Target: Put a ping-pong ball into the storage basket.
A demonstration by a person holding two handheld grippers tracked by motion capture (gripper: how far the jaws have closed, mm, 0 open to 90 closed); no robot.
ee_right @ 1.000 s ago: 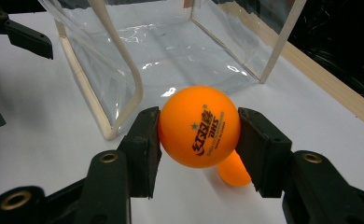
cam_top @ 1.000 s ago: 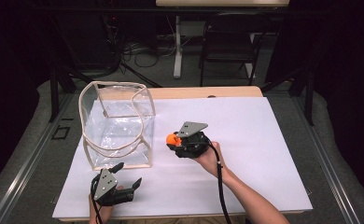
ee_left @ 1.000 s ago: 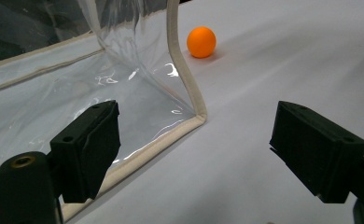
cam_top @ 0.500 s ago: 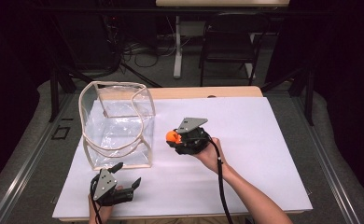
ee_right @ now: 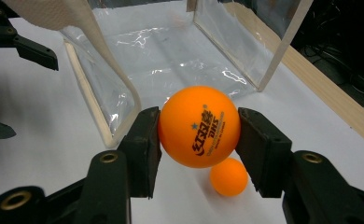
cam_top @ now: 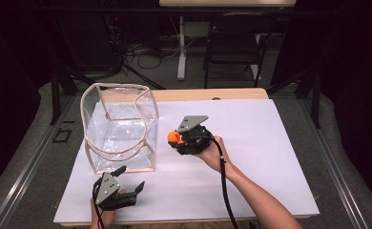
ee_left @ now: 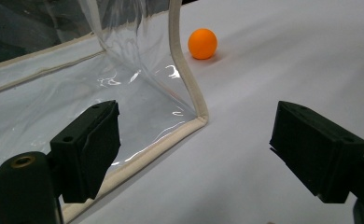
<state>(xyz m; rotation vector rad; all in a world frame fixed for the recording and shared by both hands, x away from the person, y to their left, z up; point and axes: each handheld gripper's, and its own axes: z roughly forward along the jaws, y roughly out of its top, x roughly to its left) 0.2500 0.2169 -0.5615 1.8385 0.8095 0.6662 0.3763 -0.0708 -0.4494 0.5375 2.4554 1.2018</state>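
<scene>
My right gripper (cam_top: 180,139) hovers over the middle of the white table, shut on an orange ping-pong ball (ee_right: 199,126) with printed lettering. The held ball (cam_top: 174,137) sits just right of a clear plastic bag (cam_top: 119,129) with cream trim, which stands open-topped. A second orange ball (ee_right: 229,176) lies on the table under the held one, and it appears again in the left gripper view (ee_left: 202,43) beside the bag's corner (ee_left: 189,93). My left gripper (cam_top: 132,176) rests near the table's front left, open, its jaws (ee_left: 194,149) wide apart with nothing between them.
The white table sheet (cam_top: 270,143) stretches to the right of my right hand. A wooden table edge (cam_top: 208,94) runs along the back. Beyond it stand a dark chair (cam_top: 232,43) and floor cables. The right gripper's cable (cam_top: 224,191) trails along the forearm.
The right gripper with its ball has edged slightly away from me. The left gripper has stayed put.
</scene>
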